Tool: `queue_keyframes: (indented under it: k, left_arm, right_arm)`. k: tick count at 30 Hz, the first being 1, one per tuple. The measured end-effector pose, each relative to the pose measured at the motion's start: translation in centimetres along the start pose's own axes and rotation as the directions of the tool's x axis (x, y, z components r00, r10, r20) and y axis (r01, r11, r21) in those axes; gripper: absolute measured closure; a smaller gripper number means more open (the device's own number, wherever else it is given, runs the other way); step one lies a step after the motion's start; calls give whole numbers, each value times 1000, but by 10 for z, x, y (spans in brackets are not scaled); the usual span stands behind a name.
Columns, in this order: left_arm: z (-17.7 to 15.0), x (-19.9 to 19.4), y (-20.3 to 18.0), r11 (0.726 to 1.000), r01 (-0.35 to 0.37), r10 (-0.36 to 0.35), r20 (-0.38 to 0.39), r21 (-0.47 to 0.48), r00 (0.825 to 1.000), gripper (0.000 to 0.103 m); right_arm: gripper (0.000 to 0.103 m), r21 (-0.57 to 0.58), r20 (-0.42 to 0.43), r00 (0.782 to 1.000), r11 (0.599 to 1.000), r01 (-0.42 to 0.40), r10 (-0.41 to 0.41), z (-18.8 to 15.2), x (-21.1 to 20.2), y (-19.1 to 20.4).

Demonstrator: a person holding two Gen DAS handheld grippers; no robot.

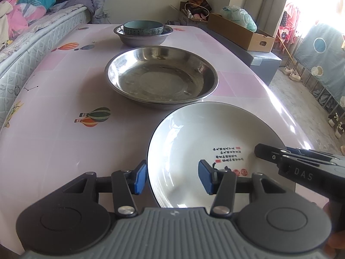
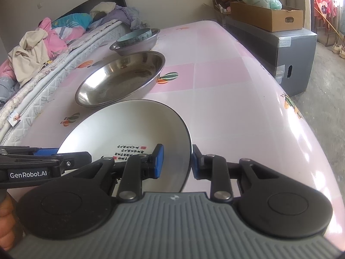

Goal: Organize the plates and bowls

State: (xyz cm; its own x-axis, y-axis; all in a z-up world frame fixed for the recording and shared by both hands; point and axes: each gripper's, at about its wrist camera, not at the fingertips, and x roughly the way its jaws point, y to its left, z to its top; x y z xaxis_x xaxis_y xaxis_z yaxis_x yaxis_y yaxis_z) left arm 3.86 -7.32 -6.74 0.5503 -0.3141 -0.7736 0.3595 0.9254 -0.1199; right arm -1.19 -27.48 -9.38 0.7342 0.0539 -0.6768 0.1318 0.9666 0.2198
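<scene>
The left wrist camera sits just behind the left gripper [image 1: 172,178], looking forward and steeply down along its fingers across the pink table [image 1: 54,151]. The white plate [image 1: 189,142] lies very near, at 6 o'clock, the steel basin [image 1: 161,75] further off at 12 o'clock, and the far bowl [image 1: 143,33] beyond it. The right wrist camera rides behind the right gripper [image 2: 176,161] with a similar downward tilt, and from its place further right the basin [image 2: 120,79] falls at 11 o'clock. Both views share the plate [image 2: 129,129], the basin, the far bowl [image 2: 135,41], the bed [image 1: 32,32] and the cardboard box [image 2: 267,16]. Each also catches the other gripper at its edge: at 3 o'clock in the left view, at 9 o'clock in the right.
</scene>
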Motion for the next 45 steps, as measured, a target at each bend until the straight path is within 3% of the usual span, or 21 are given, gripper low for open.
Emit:
queue_keyframes:
  k: [45]
  left_arm:
    - [-2, -2, -5, 1000, 10, -10, -6, 6, 1000, 51]
  right_arm:
    - [77, 13, 1, 1000, 1000, -1, 1, 0, 4, -3]
